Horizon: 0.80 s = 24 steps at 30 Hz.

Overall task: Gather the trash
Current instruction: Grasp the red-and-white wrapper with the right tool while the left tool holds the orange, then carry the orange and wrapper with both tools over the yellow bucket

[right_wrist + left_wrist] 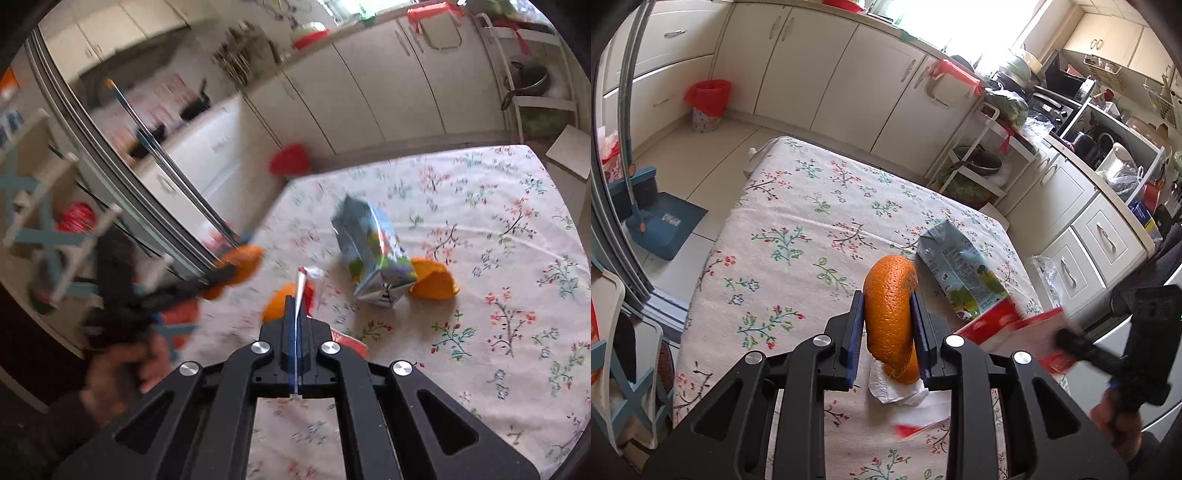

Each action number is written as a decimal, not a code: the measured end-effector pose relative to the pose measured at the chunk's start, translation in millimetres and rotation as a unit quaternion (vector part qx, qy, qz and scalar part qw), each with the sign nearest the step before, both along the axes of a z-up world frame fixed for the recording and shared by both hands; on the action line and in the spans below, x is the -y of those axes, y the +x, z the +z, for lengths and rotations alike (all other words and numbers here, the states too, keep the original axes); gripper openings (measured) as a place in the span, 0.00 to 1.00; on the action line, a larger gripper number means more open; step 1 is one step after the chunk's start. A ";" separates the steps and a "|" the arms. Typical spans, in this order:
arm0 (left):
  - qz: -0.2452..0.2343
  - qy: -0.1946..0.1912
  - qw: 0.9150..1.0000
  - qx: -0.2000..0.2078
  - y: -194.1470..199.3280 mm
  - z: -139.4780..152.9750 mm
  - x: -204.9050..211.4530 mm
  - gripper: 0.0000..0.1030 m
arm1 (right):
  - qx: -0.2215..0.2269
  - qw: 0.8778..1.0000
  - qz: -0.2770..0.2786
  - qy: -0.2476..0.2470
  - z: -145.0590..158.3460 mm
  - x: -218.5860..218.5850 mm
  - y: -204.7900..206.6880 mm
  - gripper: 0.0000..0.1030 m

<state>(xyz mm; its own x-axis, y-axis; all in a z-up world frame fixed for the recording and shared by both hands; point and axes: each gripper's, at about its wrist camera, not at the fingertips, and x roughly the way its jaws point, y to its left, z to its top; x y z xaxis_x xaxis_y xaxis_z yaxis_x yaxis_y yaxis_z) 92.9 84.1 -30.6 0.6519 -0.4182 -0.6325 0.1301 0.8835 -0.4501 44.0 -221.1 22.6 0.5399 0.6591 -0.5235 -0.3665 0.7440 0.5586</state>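
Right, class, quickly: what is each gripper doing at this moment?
Left gripper: shut on a piece of orange peel.
Right gripper: shut on a thin red-and-white wrapper.

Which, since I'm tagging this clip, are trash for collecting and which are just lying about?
Trash job:
orange peel in the left claw
red-and-white wrapper in the right claw
milk carton
crumpled tissue
second peel beside the carton
red-lined bin

Lying about:
dustpan
pot
cupboards
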 end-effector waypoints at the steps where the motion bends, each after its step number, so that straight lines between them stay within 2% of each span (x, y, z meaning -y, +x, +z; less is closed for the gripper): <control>1: -0.002 0.000 1.000 0.002 -0.9 -0.3 1.3 0.22 | 0.004 1.000 0.000 0.016 4.7 7.4 -2.8 0.01; 13: -0.063 0.022 0.995 0.074 -27.1 28.9 72.9 0.22 | 0.053 0.996 -0.042 0.052 31.5 77.3 -36.6 0.01; 24: -0.140 0.073 0.981 0.116 -72.2 44.2 178.8 0.22 | 0.090 0.987 -0.117 0.061 51.6 166.1 -83.2 0.01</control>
<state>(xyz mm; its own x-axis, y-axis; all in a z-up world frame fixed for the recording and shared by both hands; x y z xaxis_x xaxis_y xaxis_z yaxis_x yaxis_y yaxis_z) 20.8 -94.7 13.6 0.6583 -0.5179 -0.5463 0.4609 0.8511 -0.2515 -39.2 -387.2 74.2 0.7614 0.5581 -0.3299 -0.2943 0.7509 0.5912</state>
